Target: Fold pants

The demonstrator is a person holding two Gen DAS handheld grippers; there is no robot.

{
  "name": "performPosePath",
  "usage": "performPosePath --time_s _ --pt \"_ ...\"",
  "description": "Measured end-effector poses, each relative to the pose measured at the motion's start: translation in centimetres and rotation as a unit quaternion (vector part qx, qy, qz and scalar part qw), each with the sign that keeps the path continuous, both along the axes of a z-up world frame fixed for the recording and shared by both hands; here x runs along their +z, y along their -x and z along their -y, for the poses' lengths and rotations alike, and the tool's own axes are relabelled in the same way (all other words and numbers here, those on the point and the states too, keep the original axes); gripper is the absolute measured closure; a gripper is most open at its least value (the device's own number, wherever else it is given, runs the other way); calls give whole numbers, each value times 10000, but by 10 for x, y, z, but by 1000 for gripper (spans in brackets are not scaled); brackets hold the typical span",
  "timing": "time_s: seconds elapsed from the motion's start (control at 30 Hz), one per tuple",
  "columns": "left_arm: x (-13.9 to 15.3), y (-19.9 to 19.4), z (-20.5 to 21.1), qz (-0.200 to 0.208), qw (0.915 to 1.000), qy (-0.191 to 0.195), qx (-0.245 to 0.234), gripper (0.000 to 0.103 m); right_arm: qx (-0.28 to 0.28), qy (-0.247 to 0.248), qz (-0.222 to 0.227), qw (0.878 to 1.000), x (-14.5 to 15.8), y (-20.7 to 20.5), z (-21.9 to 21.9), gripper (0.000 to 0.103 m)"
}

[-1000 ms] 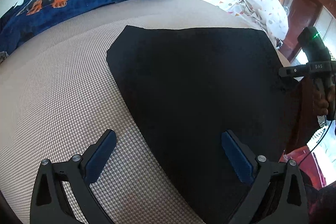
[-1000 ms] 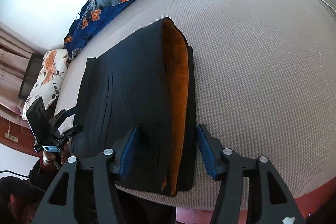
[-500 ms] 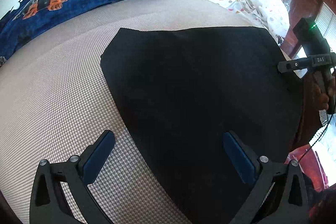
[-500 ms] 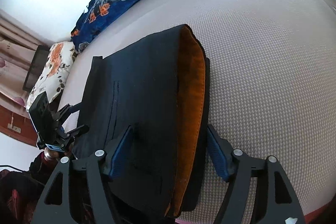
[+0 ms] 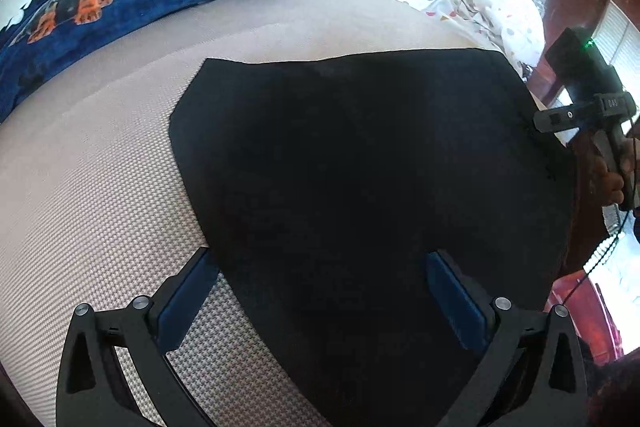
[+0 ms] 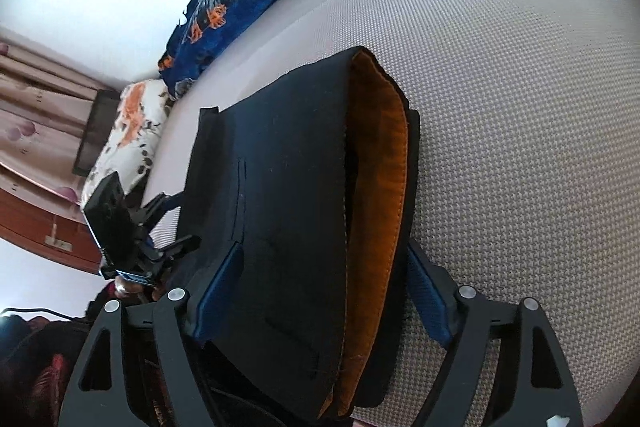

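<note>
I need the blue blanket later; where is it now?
The blue dog-print blanket lies bunched along the bed's far edge in both wrist views, beyond the black pants.

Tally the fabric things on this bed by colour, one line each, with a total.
Black with orange lining: 1, the folded pants
Blue with dog and paw print: 1, the blanket
White with small coloured spots: 1, the quilt
White with orange flowers: 1, the pillow
Total: 4
</note>
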State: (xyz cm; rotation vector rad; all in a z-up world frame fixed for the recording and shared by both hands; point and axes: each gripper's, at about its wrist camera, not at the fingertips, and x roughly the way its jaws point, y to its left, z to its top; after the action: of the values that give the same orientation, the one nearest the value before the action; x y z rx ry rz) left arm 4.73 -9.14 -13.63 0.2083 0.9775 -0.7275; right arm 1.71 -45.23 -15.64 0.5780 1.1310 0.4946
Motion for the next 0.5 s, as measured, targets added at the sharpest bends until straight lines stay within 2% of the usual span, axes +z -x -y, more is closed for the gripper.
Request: performPosePath --time_s 0.27,0.43,0.5 --pt "0 -1 2 -77 9998 103 -169 0 91 -560 -80 9984 -5 -1 4 22" --pt "0 -1 -1 -260 9972 493 -491 1 199 -892 -99 9958 -10 0 8 21" --pt "1 -4 -6 -448 9947 737 -562 1 289 -928 -49 9953 -11 1 7 21"
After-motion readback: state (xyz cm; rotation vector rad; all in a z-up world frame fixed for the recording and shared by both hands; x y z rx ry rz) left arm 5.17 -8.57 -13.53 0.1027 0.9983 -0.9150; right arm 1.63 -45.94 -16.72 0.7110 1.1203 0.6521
